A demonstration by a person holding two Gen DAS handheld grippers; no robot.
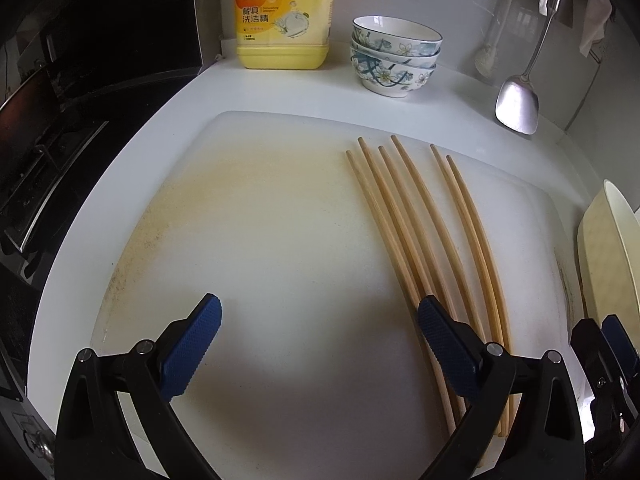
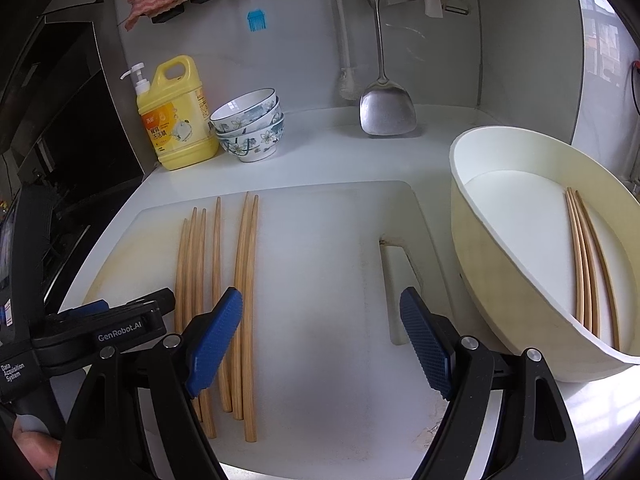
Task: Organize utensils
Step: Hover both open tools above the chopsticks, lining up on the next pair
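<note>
Six wooden chopsticks (image 2: pixel 218 300) lie on the cutting board (image 2: pixel 320 280), passing beneath the left gripper's (image 1: pixel 320 344) right finger and the right gripper's (image 2: pixel 321 330) left finger; both grippers spread, empty.

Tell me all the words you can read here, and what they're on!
"餐具洗洁精" on the yellow bottle label.
"GenRobot.AI" on the left gripper body, seen from the right wrist.
"Data Acquisition System" on that same gripper, lower down.
The orange logo and the small print on the bottle label are too blurred to read.
Nothing readable on the bowls, chopsticks or basin.
</note>
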